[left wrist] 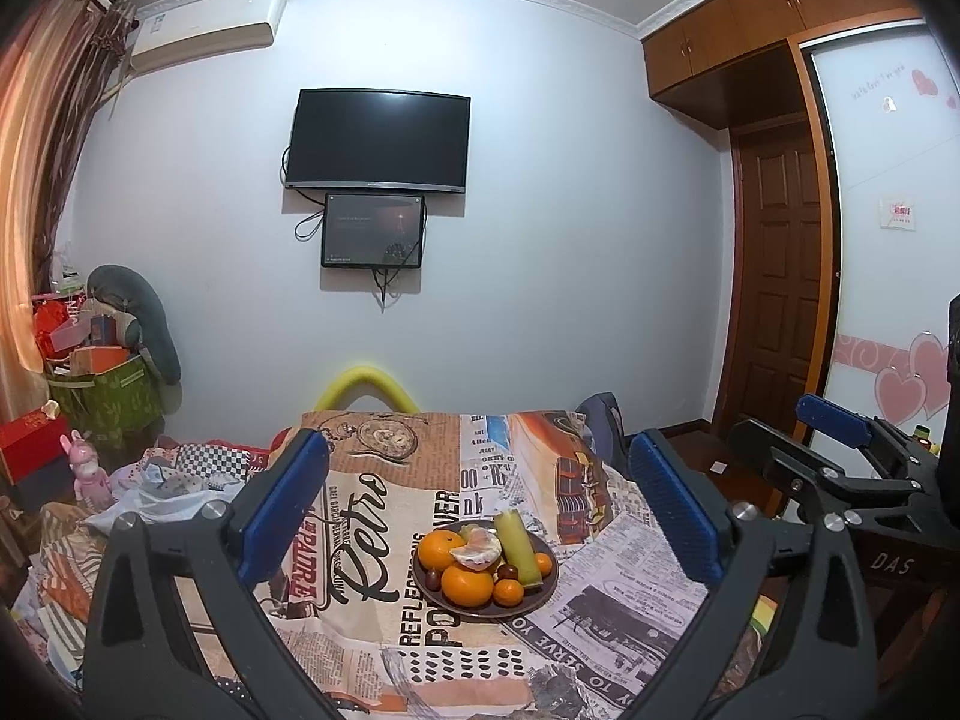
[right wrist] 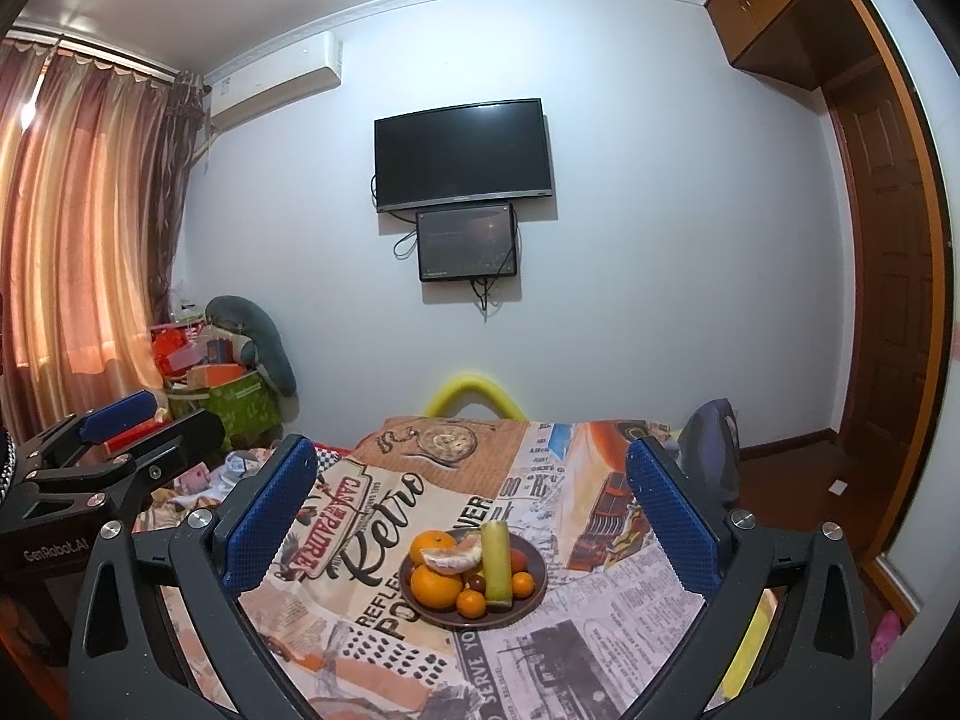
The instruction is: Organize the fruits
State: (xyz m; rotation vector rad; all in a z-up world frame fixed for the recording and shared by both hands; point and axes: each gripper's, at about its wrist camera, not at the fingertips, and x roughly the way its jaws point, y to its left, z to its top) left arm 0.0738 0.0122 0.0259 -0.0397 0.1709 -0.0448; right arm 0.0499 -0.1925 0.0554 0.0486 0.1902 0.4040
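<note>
A dark brown plate point(left wrist: 543, 594) point(right wrist: 531, 600) sits on the table's printed cloth. It holds several oranges point(left wrist: 467, 587) point(right wrist: 435, 588), a peeled tangerine point(left wrist: 477, 549) point(right wrist: 453, 558), a pale green stick of fruit point(left wrist: 519, 543) point(right wrist: 497, 561) and a dark grape point(left wrist: 509, 571). My left gripper point(left wrist: 477, 441) stands open, short of the plate, with nothing between its blue pads. My right gripper point(right wrist: 473, 447) is open too, nothing in it, the plate ahead between its fingers. Each gripper shows in the other's view, the right one point(left wrist: 798, 438) and the left one point(right wrist: 162, 420).
The table wears a retro newspaper-print cloth point(left wrist: 372, 540) point(right wrist: 600, 630). A yellow foam tube point(left wrist: 366, 384) arches at its far edge, with a dark bag point(right wrist: 714, 450) at the far right corner. Boxes and a green bin point(left wrist: 108, 396) crowd the left; a wooden door point(left wrist: 780, 276) stands right.
</note>
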